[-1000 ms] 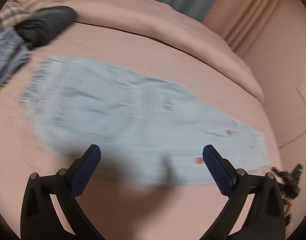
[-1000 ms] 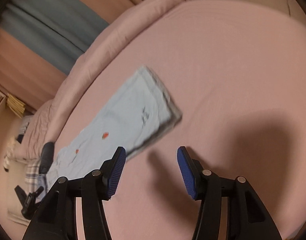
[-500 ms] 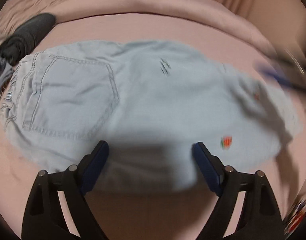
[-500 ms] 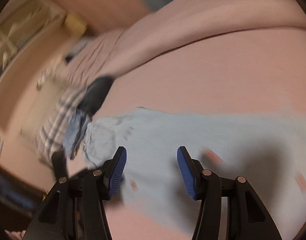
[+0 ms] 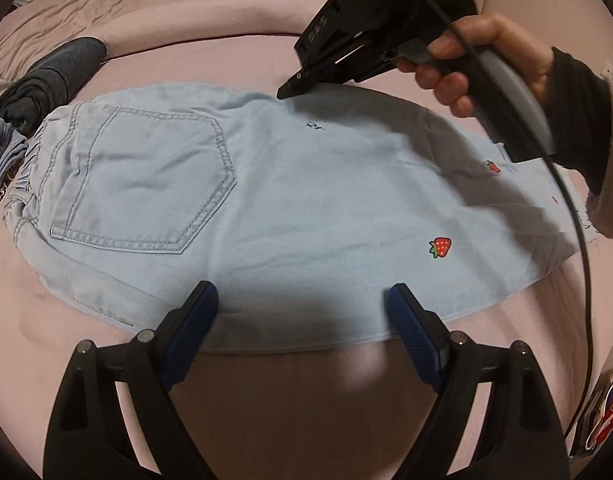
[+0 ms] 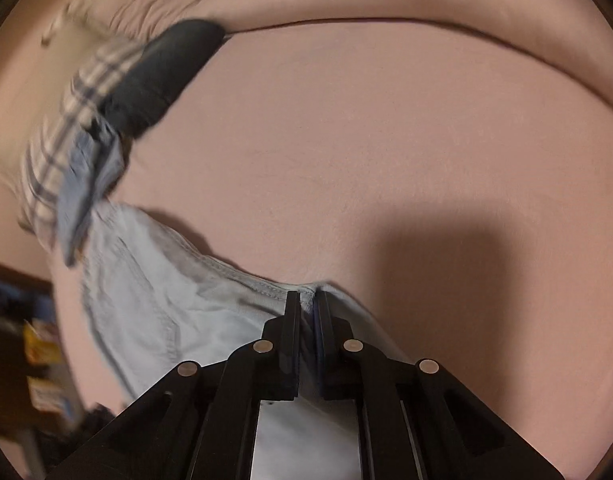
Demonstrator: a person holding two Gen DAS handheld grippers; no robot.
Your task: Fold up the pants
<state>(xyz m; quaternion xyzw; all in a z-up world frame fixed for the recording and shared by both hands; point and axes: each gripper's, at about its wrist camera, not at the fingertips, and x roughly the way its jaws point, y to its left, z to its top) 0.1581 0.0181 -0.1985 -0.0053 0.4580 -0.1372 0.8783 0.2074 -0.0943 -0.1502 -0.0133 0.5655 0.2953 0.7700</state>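
Note:
Light blue denim pants (image 5: 290, 200) with strawberry patches lie flat on the pink bed, folded lengthwise, back pocket up, waistband to the left. My left gripper (image 5: 302, 304) is open and empty, hovering over the pants' near edge. My right gripper (image 5: 286, 92) is shut on the pants' far edge near the crotch seam; in the right wrist view (image 6: 306, 304) its fingers pinch the seamed fabric edge of the pants (image 6: 166, 304).
A dark rolled garment (image 5: 50, 76) and other folded clothes, plaid and blue (image 6: 66, 152), lie at the bed's left. A rolled pink duvet (image 5: 186, 12) runs along the far side. Bare pink sheet (image 6: 386, 140) lies beyond the pants.
My right gripper swung over to the pants' far edge and shut on it. My left gripper came closer to the pants' near edge, still open.

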